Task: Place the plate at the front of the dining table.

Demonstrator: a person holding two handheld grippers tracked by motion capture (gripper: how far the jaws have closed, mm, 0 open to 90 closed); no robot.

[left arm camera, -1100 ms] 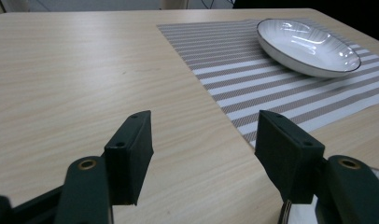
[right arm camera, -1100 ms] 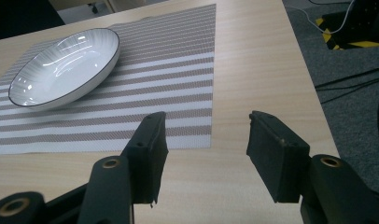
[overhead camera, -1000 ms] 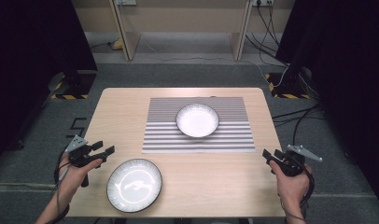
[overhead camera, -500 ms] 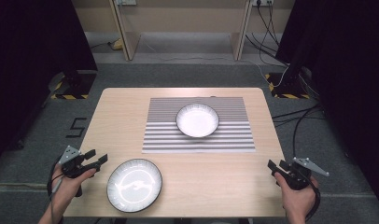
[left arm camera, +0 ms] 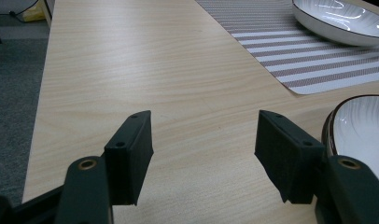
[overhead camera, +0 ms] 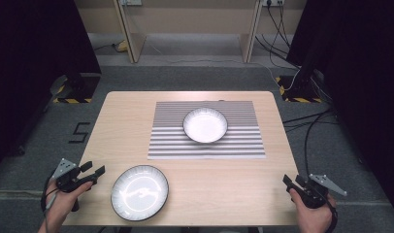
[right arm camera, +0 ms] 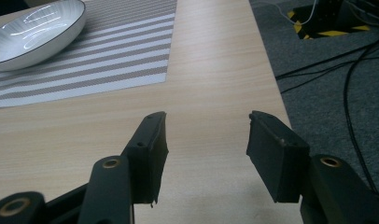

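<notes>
Table (overhead camera: 137, 126): light wood-grain top, smooth, matt with a faint sheen. Placemat (overhead camera: 243, 143): woven cloth or vinyl, fine ribbed texture, grey-and-white stripes, matt. Both bowls (overhead camera: 205, 124) (overhead camera: 139, 192): glazed ceramic, glossy white with ribbed inner surface, dark rim. Gripper pads (left arm camera: 131, 154) (right arm camera: 271, 154): black, matt, rubbery; arms smooth black plastic with brass-looking rivets. Floor (overhead camera: 195, 77): grey carpet, rough.

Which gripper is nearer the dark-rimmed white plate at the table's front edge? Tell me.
Left. The left gripper sits just beside the dark-rimmed white plate, apart from it; the right gripper is off at the table's far corner.
</notes>
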